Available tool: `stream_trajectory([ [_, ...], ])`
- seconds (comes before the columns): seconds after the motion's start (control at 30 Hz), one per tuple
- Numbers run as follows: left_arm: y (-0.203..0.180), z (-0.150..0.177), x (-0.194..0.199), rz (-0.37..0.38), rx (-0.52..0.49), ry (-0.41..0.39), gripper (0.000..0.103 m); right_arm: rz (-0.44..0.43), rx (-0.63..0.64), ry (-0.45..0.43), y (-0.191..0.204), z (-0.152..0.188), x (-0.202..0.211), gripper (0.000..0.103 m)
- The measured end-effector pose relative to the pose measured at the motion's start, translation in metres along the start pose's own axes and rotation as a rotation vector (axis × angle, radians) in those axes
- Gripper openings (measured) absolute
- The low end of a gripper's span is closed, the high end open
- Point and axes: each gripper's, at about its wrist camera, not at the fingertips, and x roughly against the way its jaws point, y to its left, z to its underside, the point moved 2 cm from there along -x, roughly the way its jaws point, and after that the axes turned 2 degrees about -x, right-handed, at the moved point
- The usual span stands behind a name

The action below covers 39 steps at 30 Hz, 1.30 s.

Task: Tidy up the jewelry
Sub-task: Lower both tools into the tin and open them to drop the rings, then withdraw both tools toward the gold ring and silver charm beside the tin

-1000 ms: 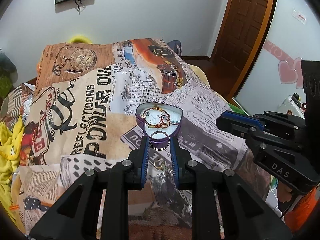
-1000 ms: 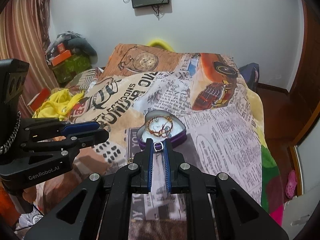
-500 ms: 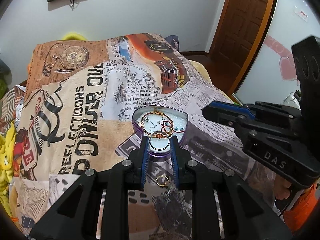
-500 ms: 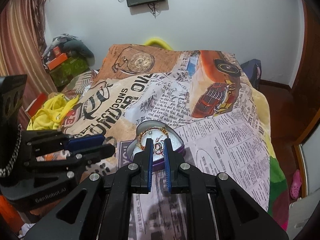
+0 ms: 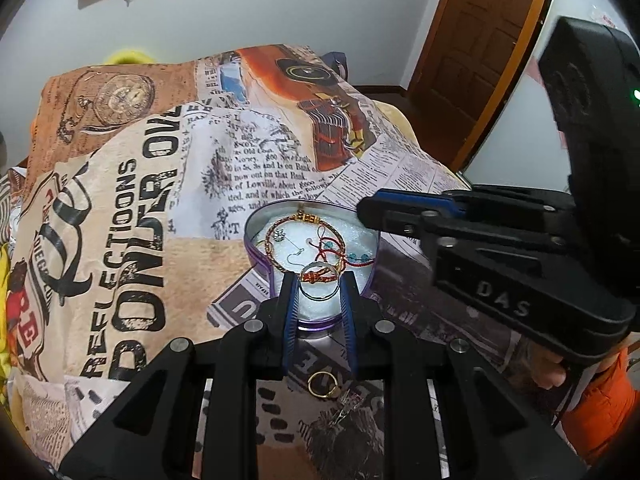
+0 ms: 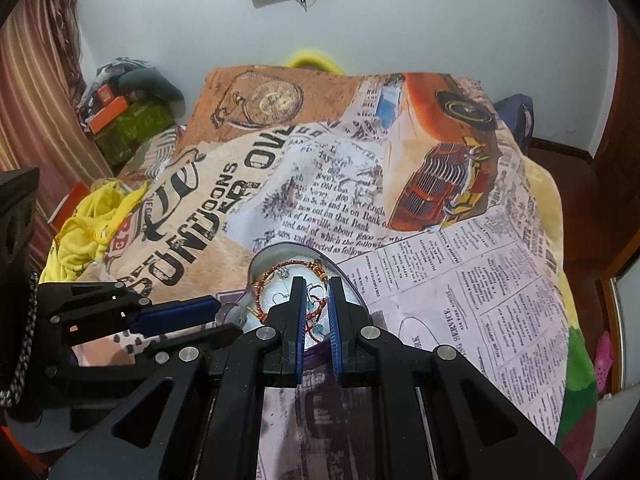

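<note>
Your left hand-held gripper [image 5: 319, 285] clamps a silver ring [image 5: 320, 286] over the heart-shaped tin [image 5: 256, 258]; right hand-held gripper [image 6: 315, 295], at its 3 o'clock, hovers narrowly parted, empty, above the tin.

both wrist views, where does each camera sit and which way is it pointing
Left wrist: sits on the left tongs, looking along them over the heart-shaped tin on the bed; a silver ring is held between the fingers; the right tongs enter from the right.
Right wrist: sits on the right tongs, looking over the same tin; the left tongs show at left.
Shared: tin, printed bedspread.
</note>
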Motion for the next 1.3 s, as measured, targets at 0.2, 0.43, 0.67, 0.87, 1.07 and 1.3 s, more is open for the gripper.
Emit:
stream_trajectory([
  [0.2, 0.002, 0.001, -0.006, 0.020, 0.010, 0.026, 0.020, -0.007, -0.008, 0.038, -0.003, 0.002, -0.012, 0.009],
  [0.43, 0.002, 0.001, -0.005, 0.021, 0.008, 0.020, 0.020, -0.014, -0.021, 0.059, -0.007, 0.001, -0.017, 0.009],
  [0.67, -0.001, -0.001, 0.011, 0.000, -0.002, -0.006, 0.020, -0.005, -0.020, 0.052, -0.006, 0.000, -0.010, 0.021],
  [0.87, -0.002, -0.001, 0.037, -0.029, -0.003, -0.040, 0.020, 0.016, -0.002, 0.012, 0.001, -0.003, 0.011, 0.022],
  [1.07, -0.005, 0.000, 0.065, -0.051, -0.004, -0.078, 0.020, 0.027, 0.007, -0.022, 0.010, -0.003, 0.035, 0.022],
  [1.3, -0.011, 0.005, 0.095, -0.073, -0.009, -0.111, 0.020, 0.047, 0.025, -0.056, 0.021, 0.002, 0.060, 0.022],
])
